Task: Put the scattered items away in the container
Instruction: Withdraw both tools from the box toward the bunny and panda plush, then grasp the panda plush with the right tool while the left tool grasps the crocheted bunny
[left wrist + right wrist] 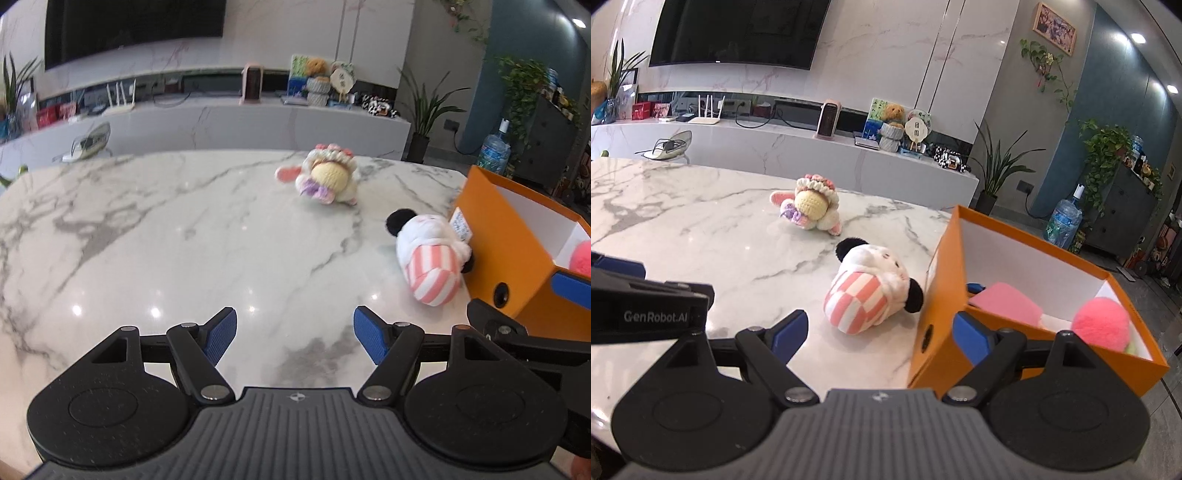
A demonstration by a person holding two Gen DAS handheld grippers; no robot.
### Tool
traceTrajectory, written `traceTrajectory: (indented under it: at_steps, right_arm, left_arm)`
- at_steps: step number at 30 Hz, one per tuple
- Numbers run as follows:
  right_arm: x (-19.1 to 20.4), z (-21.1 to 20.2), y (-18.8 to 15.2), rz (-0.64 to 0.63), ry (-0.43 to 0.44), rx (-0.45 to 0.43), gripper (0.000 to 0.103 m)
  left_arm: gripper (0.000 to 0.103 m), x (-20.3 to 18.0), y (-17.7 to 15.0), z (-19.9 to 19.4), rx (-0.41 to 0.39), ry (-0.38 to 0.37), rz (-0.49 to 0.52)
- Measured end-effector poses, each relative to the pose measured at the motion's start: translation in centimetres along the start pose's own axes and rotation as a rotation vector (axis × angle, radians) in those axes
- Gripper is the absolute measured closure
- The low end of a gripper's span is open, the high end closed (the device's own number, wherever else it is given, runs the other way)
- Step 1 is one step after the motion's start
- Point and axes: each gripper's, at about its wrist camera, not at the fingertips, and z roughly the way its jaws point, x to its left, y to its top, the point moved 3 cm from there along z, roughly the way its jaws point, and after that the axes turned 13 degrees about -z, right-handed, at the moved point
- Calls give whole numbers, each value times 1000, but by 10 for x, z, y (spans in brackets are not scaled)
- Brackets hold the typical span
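An orange box (pixel 938 325) with a white inside stands at the table's right edge; it holds a pink fluffy ball (pixel 1102 323) and a pink flat item (pixel 1008 301). The box also shows in the left wrist view (pixel 517 258). A panda plush in a pink-striped outfit (pixel 871 291) lies against the box's left wall, also in the left wrist view (pixel 430 254). A crocheted doll (pixel 812 206) lies farther back, also in the left wrist view (pixel 328 179). My left gripper (pixel 294 338) is open and empty above the table. My right gripper (pixel 879 334) is open and empty, near the box's front corner.
The marble table (pixel 147 240) stretches wide to the left. Behind it runs a low white cabinet (pixel 775 147) with a router, a heater and ornaments. Potted plants and a water bottle (pixel 1063 221) stand on the floor to the right.
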Motion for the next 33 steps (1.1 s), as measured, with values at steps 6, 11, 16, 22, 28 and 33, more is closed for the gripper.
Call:
traceTrajectory:
  at_steps: [6, 11, 16, 22, 28, 33]
  right_arm:
    - [15, 31, 13, 36, 5, -7, 22]
    - [23, 63, 23, 93, -34, 21, 26]
    - [14, 95, 30, 276, -62, 108, 29]
    - [7, 122, 32, 424, -104, 176, 29]
    - [7, 135, 22, 452, -118, 181, 29]
    - [5, 144, 22, 398, -83, 159, 35]
  left_arm:
    - [20, 16, 9, 15, -8, 38, -57]
    - [20, 23, 20, 26, -10, 64, -88]
    - [20, 23, 33, 39, -8, 69, -92]
    - [20, 23, 42, 53, 19, 79, -95]
    - [20, 17, 47, 66, 39, 88, -53]
    - [20, 5, 55, 79, 53, 64, 1]
